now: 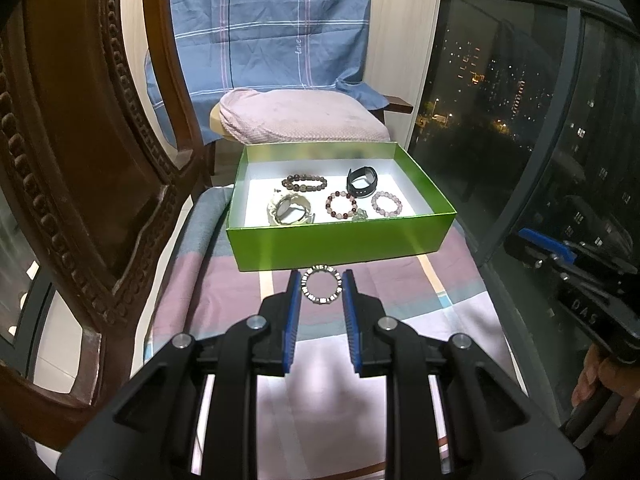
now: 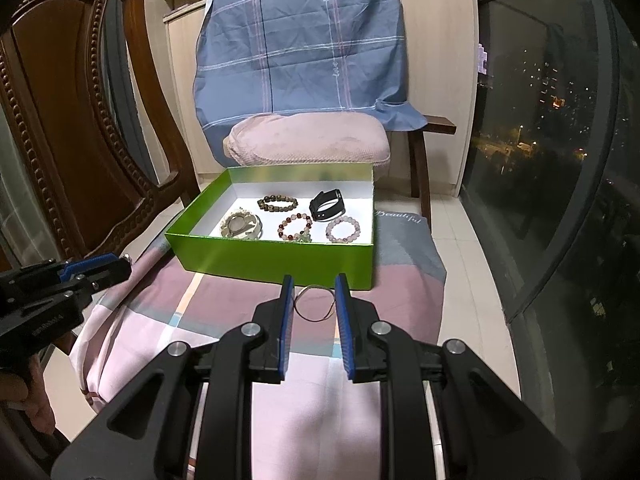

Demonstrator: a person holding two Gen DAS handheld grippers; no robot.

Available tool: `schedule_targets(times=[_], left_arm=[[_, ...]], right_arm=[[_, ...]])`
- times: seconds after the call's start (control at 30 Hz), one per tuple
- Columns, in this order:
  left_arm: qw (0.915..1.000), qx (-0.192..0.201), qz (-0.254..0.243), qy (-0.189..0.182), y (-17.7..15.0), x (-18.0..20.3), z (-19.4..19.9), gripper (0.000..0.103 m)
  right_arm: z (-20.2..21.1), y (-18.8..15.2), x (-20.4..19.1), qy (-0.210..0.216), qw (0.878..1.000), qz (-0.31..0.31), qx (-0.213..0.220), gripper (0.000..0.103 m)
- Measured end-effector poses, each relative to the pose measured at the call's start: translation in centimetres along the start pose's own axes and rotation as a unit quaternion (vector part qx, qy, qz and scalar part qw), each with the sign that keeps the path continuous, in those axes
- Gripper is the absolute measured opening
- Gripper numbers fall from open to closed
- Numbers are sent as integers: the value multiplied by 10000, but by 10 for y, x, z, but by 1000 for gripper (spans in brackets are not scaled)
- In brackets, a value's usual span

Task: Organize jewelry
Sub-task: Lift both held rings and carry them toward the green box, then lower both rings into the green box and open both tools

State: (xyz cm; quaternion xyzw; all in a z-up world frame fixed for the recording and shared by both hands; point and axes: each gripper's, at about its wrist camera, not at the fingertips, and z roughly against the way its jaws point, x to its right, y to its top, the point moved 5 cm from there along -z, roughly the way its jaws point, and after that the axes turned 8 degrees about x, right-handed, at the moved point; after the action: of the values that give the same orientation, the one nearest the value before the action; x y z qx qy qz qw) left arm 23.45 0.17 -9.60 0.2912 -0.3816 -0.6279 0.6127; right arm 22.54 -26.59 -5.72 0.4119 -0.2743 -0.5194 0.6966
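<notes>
I hold the left gripper with its fingers closed on a silver link bracelet, just short of the green box (five pieces inside). The right gripper fingers clamp a thin bangle.

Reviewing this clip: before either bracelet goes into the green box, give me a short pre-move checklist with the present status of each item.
1. Left tongs grip the silver link bracelet: ok, it sits between the blue pads.
2. Right tongs grip the thin wire bangle: ok, pads touch both its sides.
3. Green box open and facing both tongs: ok, no lid on it.
4. Free floor inside the box: ok, white space shows at the near right, beside the pale pink bead bracelet.
5. Black band and other pieces lying clear of that spot: ok.
6. Firmness of either grip for the lift over the front wall: cannot tell.
</notes>
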Motion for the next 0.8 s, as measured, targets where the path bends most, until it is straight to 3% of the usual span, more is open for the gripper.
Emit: schedule_targets(times=[0.2, 0.33, 0.63, 0.67, 0.7, 0.73, 0.8], left_arm=[[9999, -21, 119, -54, 1, -4, -3, 20], [9997, -41, 170, -147, 1, -3, -4, 20], [9995, -137, 251, -157, 2, -12, -12, 20], [9994, -155, 270, -137, 2, -15, -13, 20], [9994, -171, 283, -126, 2, -17, -14, 20], [9994, -180, 286, -116, 2, -18, -14, 20], [9994, -194, 273, -104, 1, -19, -15, 20]], right_arm=[[-10, 1, -3, 147, 9998, -113, -76, 21], [-25, 27, -3, 97, 9999, -51, 109, 21], [-131, 88, 6, -386, 9991, 139, 51, 21], [-143, 89, 7, -408, 9991, 124, -43, 26], [-148, 89, 11, -440, 9990, 77, -80, 41], [-149, 90, 13, -480, 9988, 24, -67, 48], [-138, 92, 18, -550, 9984, -80, 114, 54]])
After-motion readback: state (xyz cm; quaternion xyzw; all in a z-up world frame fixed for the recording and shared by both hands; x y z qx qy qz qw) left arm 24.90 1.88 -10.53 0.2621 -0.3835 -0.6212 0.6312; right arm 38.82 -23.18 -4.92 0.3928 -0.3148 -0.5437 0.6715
